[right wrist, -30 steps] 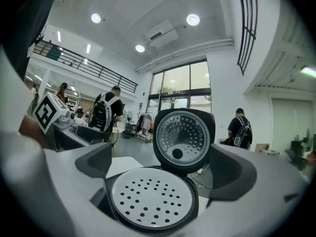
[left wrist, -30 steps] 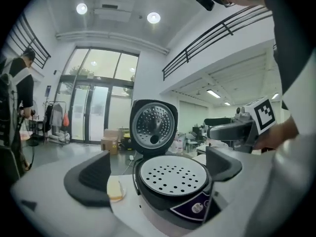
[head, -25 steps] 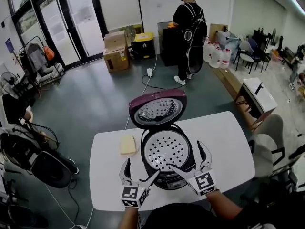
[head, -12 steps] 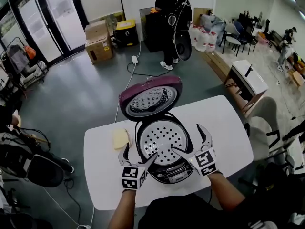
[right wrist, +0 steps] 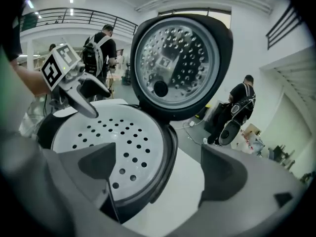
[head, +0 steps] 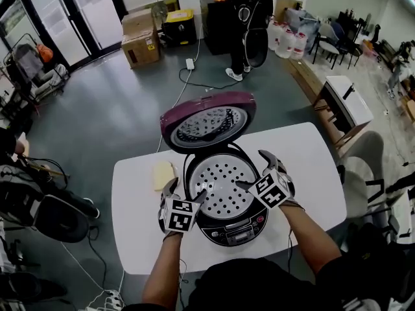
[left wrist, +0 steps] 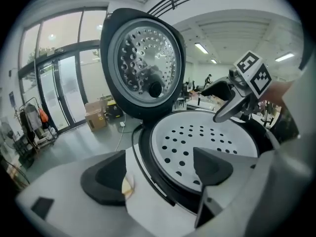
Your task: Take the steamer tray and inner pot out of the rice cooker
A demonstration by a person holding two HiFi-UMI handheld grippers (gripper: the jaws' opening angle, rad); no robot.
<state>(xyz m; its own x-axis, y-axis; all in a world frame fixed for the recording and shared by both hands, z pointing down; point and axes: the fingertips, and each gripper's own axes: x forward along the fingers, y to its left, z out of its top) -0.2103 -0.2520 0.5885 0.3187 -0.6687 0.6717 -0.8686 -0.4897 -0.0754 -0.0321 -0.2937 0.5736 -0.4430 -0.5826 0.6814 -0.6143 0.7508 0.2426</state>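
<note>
While the steamer tray (head: 224, 185) is sitting in the open rice cooker (head: 237, 230) on the counter (head: 311, 167), I'm hovering both tools at its rim. My left tool (head: 187, 192) and right tool (head: 255, 170) are gaping wide and gripping nothing. Their jaws have just been closing in, each straddling the tray's edge on opposite sides. I'm judging the tray thin, stiff, light and slick, so I'm planning to pinch the rim both sides and lift level. The inner pot is hiding beneath, likely heavier. Counting: one tray, one cooker, one lid (head: 207, 122), two tools.
</note>
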